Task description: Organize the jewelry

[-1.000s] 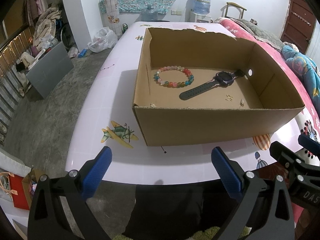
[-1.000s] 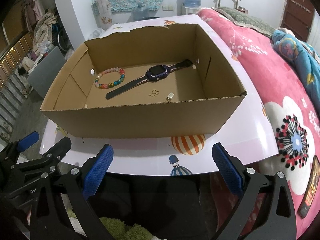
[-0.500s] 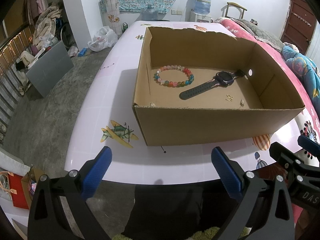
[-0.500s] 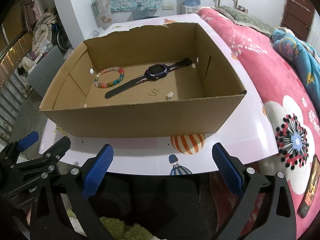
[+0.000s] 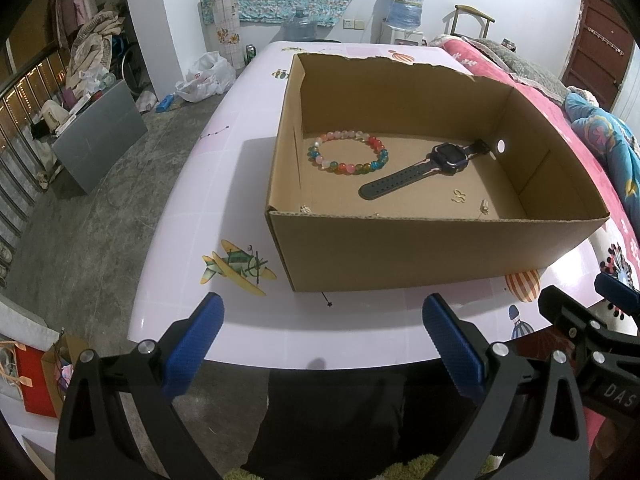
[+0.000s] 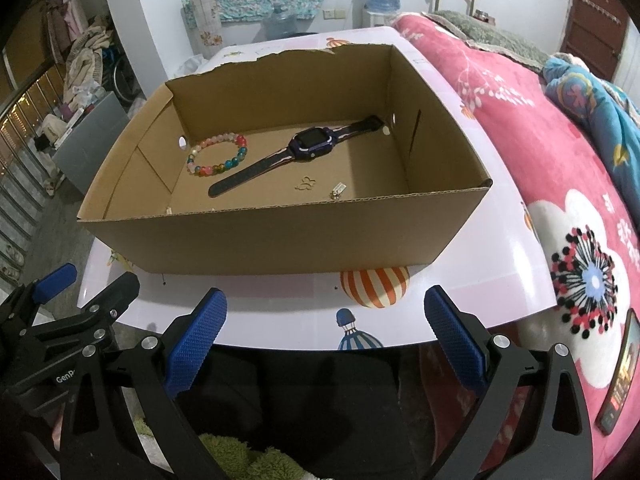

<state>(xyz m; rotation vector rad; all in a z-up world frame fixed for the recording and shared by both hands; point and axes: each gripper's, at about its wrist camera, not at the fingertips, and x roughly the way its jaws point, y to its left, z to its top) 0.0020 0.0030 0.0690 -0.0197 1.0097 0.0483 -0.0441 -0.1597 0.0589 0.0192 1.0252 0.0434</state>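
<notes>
An open cardboard box stands on the pale pink table. Inside lie a multicoloured bead bracelet, a dark smartwatch, a small gold butterfly piece and a tiny charm. My left gripper hangs open over the table's near edge, in front of the box. My right gripper is open too, just to its right, also short of the box. Neither holds anything.
The table carries printed plane and balloon stickers. A red flowered blanket covers the bed to the right, with a phone on it. Bare concrete floor and a grey box lie to the left.
Both grippers have drifted very slightly; the box and its contents have not moved. Both grippers stay open.
</notes>
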